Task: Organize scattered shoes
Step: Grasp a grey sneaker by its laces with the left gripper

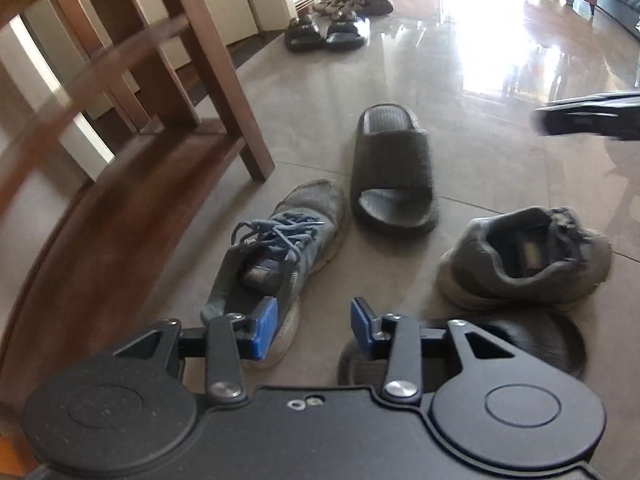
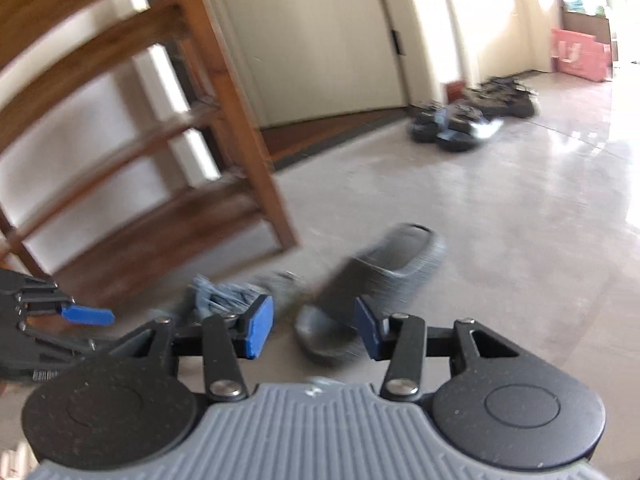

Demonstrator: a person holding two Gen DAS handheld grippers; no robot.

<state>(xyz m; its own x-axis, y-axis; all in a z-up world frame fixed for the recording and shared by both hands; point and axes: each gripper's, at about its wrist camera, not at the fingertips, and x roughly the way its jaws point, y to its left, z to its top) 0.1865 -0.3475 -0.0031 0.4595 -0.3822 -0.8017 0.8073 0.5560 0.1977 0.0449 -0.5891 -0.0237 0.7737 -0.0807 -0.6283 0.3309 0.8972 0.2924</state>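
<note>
A grey-blue laced sneaker (image 1: pixel 280 256) lies on the floor just ahead of my left gripper (image 1: pixel 314 330), which is open and empty; its left pad sits over the sneaker's heel. A dark slide sandal (image 1: pixel 390 172) lies beyond it. A grey sneaker (image 1: pixel 528 260) lies on its side at right, and a dark slide (image 1: pixel 520 344) lies under the gripper. In the right wrist view my right gripper (image 2: pixel 314 330) is open and empty above the blurred slide sandal (image 2: pixel 384 272) and the laced sneaker (image 2: pixel 236 294). The left gripper (image 2: pixel 86 315) shows at its left edge.
A wooden chair (image 1: pixel 224 80) stands at left, close to the shoes; it also shows in the right wrist view (image 2: pixel 240 120). A row of shoes (image 1: pixel 340 20) lines the far wall by a door (image 2: pixel 320 40). Glossy tile floor (image 1: pixel 500 80) spreads to the right.
</note>
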